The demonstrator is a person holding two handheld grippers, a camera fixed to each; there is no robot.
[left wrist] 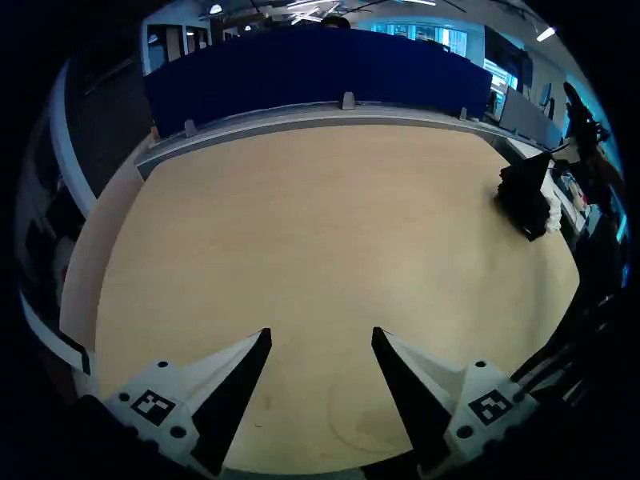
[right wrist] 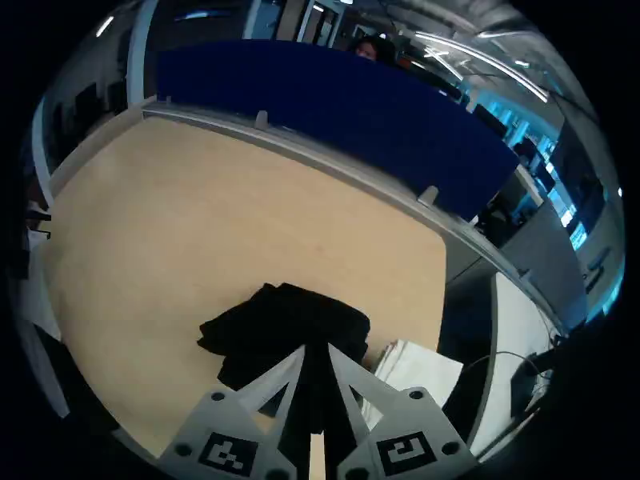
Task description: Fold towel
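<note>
Two white fingers of my left gripper reach forward from the bottom of the left gripper view. They stand wide apart with nothing between them, over bare, pale wood table. A long dark blue partition runs along the table's far edge.

In the same view the black towel sits on the table well away from the partition, off to the right near the table's side edge. Its top is drawn up into a point. Something white lies just beside it, on the side farther from the partition.

In the right gripper view my right gripper has its fingers drawn close together, clamped on a fold of the towel; black cloth fills the narrow gap between them. The towel is a crumpled heap, well apart from the partition. The white thing, flat and folded-looking, touches the towel at the table's corner.
</note>
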